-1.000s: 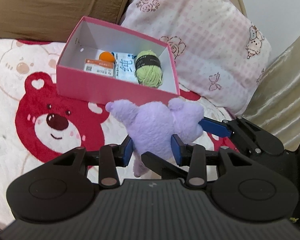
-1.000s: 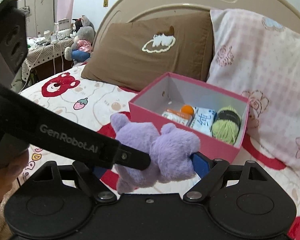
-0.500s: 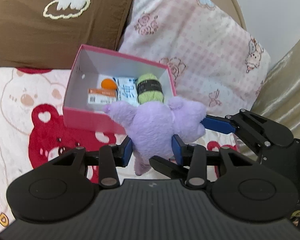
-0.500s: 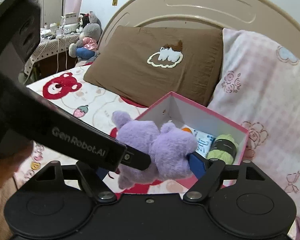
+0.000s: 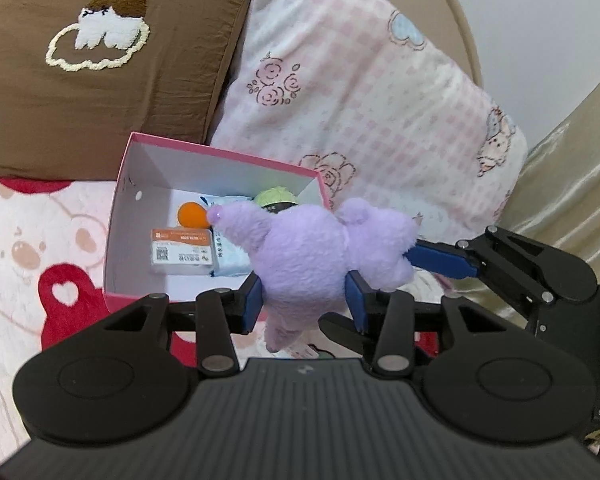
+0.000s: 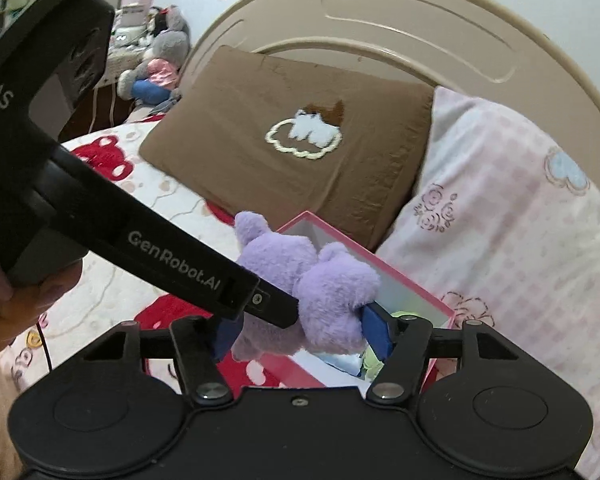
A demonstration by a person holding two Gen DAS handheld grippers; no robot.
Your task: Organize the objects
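Observation:
A purple plush toy (image 5: 316, 256) hangs above the near right part of an open pink box (image 5: 116, 240). My left gripper (image 5: 304, 300) is shut on its body, blue pads pressing both sides while the jaws open a little. The right gripper (image 6: 300, 332) is closing on the toy's head (image 6: 332, 292), its pads touching the fur. From the right, its blue finger (image 5: 440, 262) reaches the head. In the right wrist view the left gripper's finger (image 6: 220, 280) crosses in front. Inside the box lie an orange ball (image 5: 192, 215), a small carton (image 5: 180, 251), a tissue packet (image 5: 230, 256) and green yarn (image 5: 276, 198).
The box rests on a bear-print blanket (image 5: 28, 260) against a brown pillow (image 5: 80, 60) and a pink checked pillow (image 5: 360, 120). A beige headboard (image 6: 380, 40) rises behind. A hand (image 6: 20, 308) holds the left gripper. Stuffed toys (image 6: 156, 64) sit on a side table far left.
Both grippers rose and carried the plush toy forward, from in front of the box to above its near right part. The right jaws narrowed on the toy's head.

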